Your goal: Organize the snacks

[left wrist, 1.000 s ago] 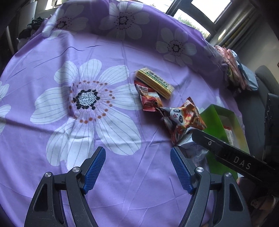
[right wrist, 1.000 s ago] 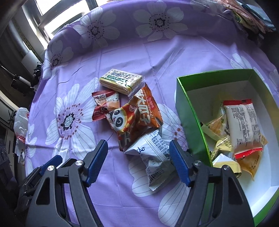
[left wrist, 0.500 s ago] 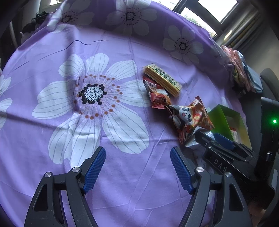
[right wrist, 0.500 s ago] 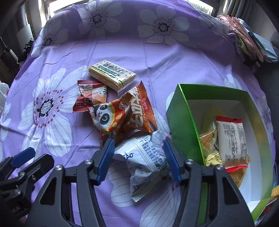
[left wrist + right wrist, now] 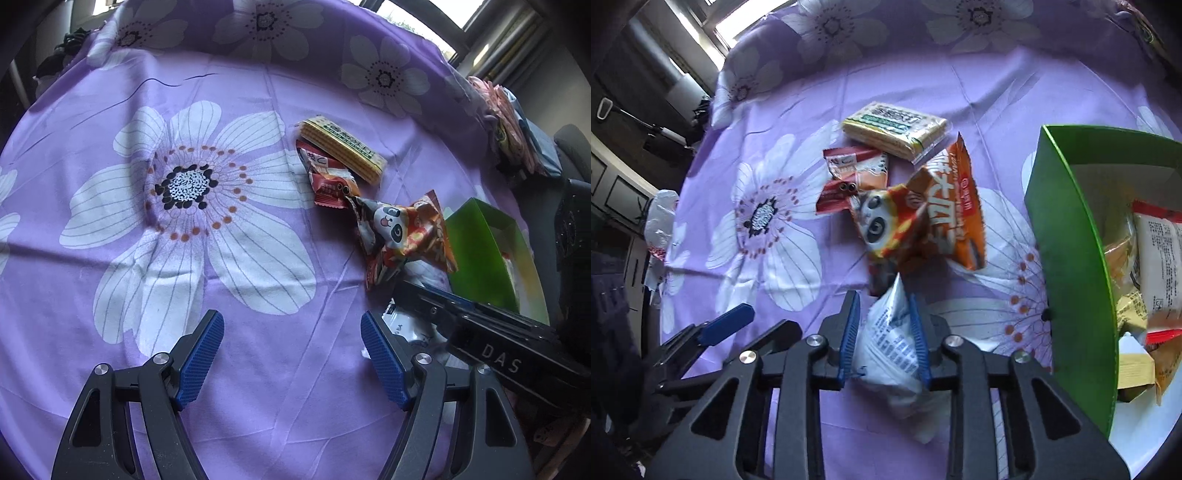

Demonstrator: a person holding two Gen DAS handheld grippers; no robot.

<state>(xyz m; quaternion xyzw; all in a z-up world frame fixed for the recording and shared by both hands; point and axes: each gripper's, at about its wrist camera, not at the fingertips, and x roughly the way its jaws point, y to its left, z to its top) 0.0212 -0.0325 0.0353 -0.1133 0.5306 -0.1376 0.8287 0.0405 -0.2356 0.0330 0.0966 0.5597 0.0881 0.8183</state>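
My right gripper (image 5: 884,332) is closing its jaws on a white snack packet (image 5: 894,347), and both blue pads press its sides. Just beyond it lie an orange panda packet (image 5: 916,221), a small red packet (image 5: 849,177) and a yellow wafer pack (image 5: 894,129) on the purple flowered cloth. A green box (image 5: 1067,258) holding several snacks stands to the right. My left gripper (image 5: 291,354) hangs open over bare cloth, left of the panda packet (image 5: 399,232), the red packet (image 5: 328,181), the wafer pack (image 5: 343,147) and the green box (image 5: 476,251). The right gripper's black body covers most of the white packet (image 5: 410,325) there.
A pile of more snack bags (image 5: 513,125) lies at the cloth's far right edge. Dark furniture and a white plastic bag (image 5: 661,221) stand beyond the table's left side. A window (image 5: 713,22) lights the far end.
The right gripper's jaws came together around the white packet, which now stands squeezed between the pads. The left gripper stayed open and hardly moved.
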